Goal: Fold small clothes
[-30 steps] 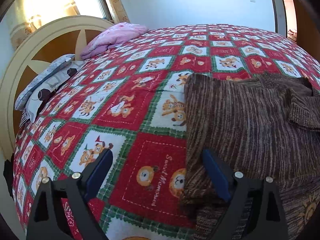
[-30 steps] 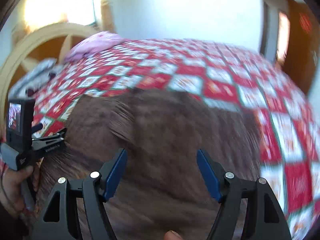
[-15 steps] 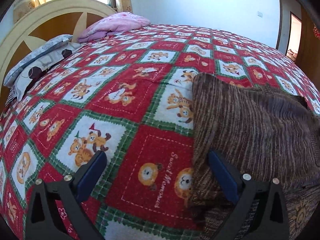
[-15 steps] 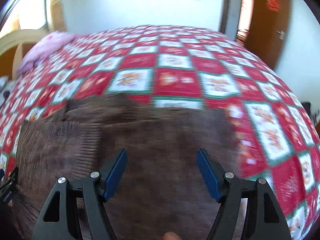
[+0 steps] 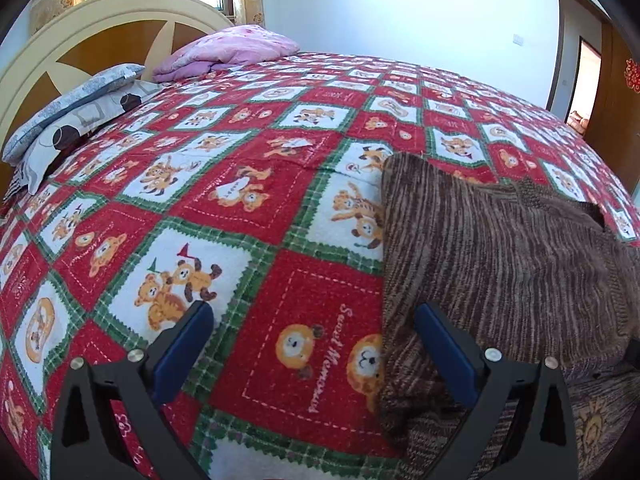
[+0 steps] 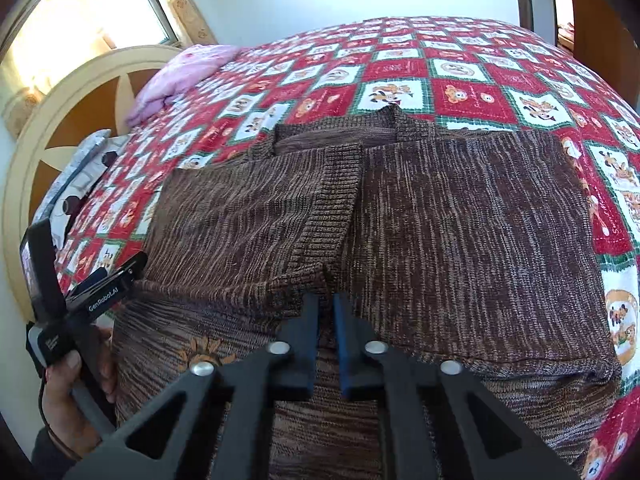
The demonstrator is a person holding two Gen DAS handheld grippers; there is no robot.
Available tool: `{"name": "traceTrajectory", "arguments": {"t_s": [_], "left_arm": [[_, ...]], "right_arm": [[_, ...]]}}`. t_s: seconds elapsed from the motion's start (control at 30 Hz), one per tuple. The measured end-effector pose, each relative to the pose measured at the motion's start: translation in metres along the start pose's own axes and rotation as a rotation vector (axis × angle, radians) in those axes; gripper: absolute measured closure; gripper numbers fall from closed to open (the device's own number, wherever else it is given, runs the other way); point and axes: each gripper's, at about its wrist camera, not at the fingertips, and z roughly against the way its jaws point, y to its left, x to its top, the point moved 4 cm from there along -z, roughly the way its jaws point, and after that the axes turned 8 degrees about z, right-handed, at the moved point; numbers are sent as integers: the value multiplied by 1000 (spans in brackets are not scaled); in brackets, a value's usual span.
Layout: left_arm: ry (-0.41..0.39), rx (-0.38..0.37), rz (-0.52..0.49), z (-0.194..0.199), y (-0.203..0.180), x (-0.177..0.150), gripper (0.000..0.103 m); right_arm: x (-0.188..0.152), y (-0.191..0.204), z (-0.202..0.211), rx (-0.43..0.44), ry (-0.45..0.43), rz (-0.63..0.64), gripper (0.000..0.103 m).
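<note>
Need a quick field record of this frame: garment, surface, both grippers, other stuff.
garment: brown knit sweater, sleeves folded in, flat on bed
surface: red checked bedspread
left gripper: open, at sweater's left edge, one finger over the knit
right gripper: shut at a fold in the knit; pinch unclear
other: pink quilt, pillows, headboard

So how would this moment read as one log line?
stage: folding | left tool: open | right tool: shut on brown knitted sweater

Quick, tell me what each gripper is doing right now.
Left gripper: wide open, holding nothing, at the edge of the brown sweater.
Right gripper: shut, apparently pinching the brown sweater's fabric.
</note>
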Motion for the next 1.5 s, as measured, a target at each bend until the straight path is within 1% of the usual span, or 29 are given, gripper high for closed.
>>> {"name": "traceTrajectory", "arguments": {"t_s": [0.03, 0.17, 0.23, 0.27, 0.3, 0.33, 0.4, 0.47, 0.5, 0.57, 0.67, 0.8, 0.9, 1.0, 1.07, 1.2, 1.27, 1.33, 1.37, 1.43, 1.5], "left_arm": [[-2, -8, 1, 1, 0, 0, 0], [-1, -13, -1, 0, 0, 0, 0], [-1, -10, -7, 0, 0, 0, 0], [-1, -11, -6, -1, 0, 0, 0], [0, -12, -5, -1, 0, 0, 0], [-1, -12, -5, 0, -1, 0, 0], [-1, -9, -7, -1, -1, 0, 0], [0, -8, -8, 0, 0, 0, 0], [0, -5, -9, 0, 0, 0, 0], [0, -2, -12, 0, -1, 0, 0], [-1, 1, -16, 1, -1, -1, 0], [-6, -1, -27, 1, -3, -1, 0], [-2, -6, -35, 2, -5, -2, 0], [3, -28, -58, 6, -8, -6, 0], [1, -27, -62, 8, -8, -8, 0], [4, -25, -67, 10, -9, -10, 0], [5, -33, -77, 11, -9, -12, 0], [0, -41, -78, 13, -9, -14, 0], [3, -42, -77, 12, -9, -13, 0], [6, -43, -81, 10, -10, -14, 0], [1, -44, -83, 11, -11, -14, 0]], "right_arm": [[-2, -1, 1, -16, 3, 11, 103], [-9, -6, 6, -40, -8, 55, 103], [-4, -2, 16, -74, -50, 72, 103], [0, 1, 21, -75, -77, 78, 102], [7, 7, 25, -70, -107, 92, 99], [14, 13, 27, -59, -124, 109, 87], [26, 25, 25, -45, -133, 138, 71], [32, 32, 10, -56, -92, 164, 71], [32, 32, -1, -69, -51, 165, 71], [22, 27, -19, -93, 22, 159, 71], [5, 28, -14, -148, 0, 217, 71], [-3, 24, -12, -132, 9, 201, 71], [-3, 24, -13, -137, 9, 201, 71], [-6, 26, -13, -155, -10, 228, 71], [-8, 28, -12, -163, -26, 248, 71], [-10, 26, -9, -145, -32, 237, 71], [-7, 23, -4, -108, -38, 221, 71], [1, 14, 2, -41, -49, 154, 69], [7, 8, 5, -23, -63, 120, 69], [23, -2, 7, -35, -88, 83, 69], [40, -13, 1, -44, -90, 52, 69]]}}
